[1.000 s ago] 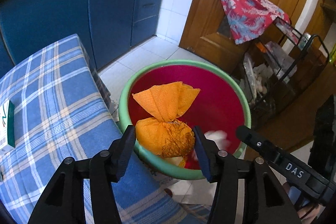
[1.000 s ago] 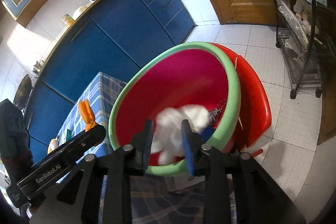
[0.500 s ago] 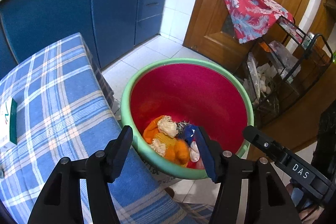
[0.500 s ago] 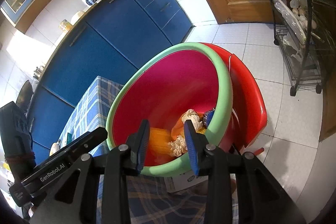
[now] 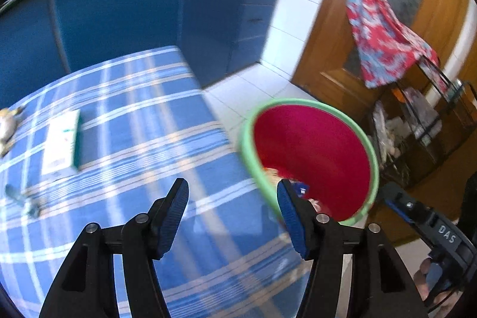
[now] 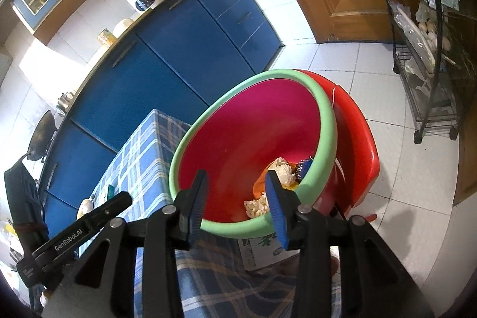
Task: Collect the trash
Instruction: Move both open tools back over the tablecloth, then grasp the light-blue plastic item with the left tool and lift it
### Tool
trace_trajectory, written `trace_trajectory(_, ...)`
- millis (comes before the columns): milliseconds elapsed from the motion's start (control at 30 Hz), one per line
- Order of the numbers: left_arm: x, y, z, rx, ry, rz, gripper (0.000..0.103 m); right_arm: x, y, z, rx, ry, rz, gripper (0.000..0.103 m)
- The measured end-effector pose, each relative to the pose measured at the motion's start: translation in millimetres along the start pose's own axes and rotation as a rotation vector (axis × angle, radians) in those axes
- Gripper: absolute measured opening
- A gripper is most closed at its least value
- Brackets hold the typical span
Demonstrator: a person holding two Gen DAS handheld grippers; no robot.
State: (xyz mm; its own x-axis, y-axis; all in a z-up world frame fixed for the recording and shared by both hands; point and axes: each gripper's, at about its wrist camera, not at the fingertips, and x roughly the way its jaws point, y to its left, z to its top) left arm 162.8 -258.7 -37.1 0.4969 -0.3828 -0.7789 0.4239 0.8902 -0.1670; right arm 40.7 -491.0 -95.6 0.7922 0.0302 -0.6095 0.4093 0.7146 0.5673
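A red basin with a green rim [image 6: 325, 121] stands beside the table's right end; it also shows in the left wrist view [image 5: 371, 160]. Inside lie crumpled white paper [image 6: 281, 169], orange wrapping [image 6: 259, 185] and a dark blue scrap [image 6: 304, 166]. My left gripper [image 5: 232, 216] is open and empty over the blue checked tablecloth [image 5: 134, 115], left of the basin. My right gripper [image 6: 235, 204] is open and empty at the basin's near rim. On the cloth lie a white and green carton [image 5: 61, 142], a crumpled scrap [image 5: 7, 128] at the far left and a small dark piece [image 5: 18, 197].
A red chair [image 6: 357, 139] stands behind the basin. Blue kitchen cabinets [image 6: 179, 49] run along the wall. A black wire rack [image 6: 429, 49] with goods stands at the right near a wooden door [image 5: 334, 49] with a red cloth hung on it.
Both grippers let go: the orange wrapping and the white paper fell into the basin. My left gripper has swung left, back over the table. My right gripper has opened wider.
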Motion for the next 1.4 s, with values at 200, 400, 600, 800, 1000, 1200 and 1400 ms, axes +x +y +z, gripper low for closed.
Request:
trace_trajectory(200,-18,47,-9,-0.09,-0.025,0.08,0.063,-4,8,-4,-0.011,-0.001,0.01,0.043)
trace_trajectory(400,-31,91,-18,-0.182,-0.042,0.162,0.063,-8,17,-9,-0.024,0.0,0.013,0.043)
trace_trajectory(600,-38,127,-26,-0.262,-0.051,0.242,0.063,-7,27,-12,-0.044,0.004,0.014,0.043)
trace_trajectory(800,-33,162,-31,-0.335,-0.064,0.347,0.063,-5,37,-15,-0.064,0.015,0.012,0.043)
trace_trajectory(1000,-23,187,-33,-0.366,-0.06,0.415,0.063,-2,46,-15,-0.079,0.024,0.006,0.043)
trace_trajectory(1200,-10,203,-35,-0.403,-0.037,0.383,0.063,3,60,-15,-0.106,0.035,0.01,0.044)
trace_trajectory(1400,-14,206,-38,-0.376,-0.056,0.366,0.037,8,75,-18,-0.133,0.046,0.017,0.044)
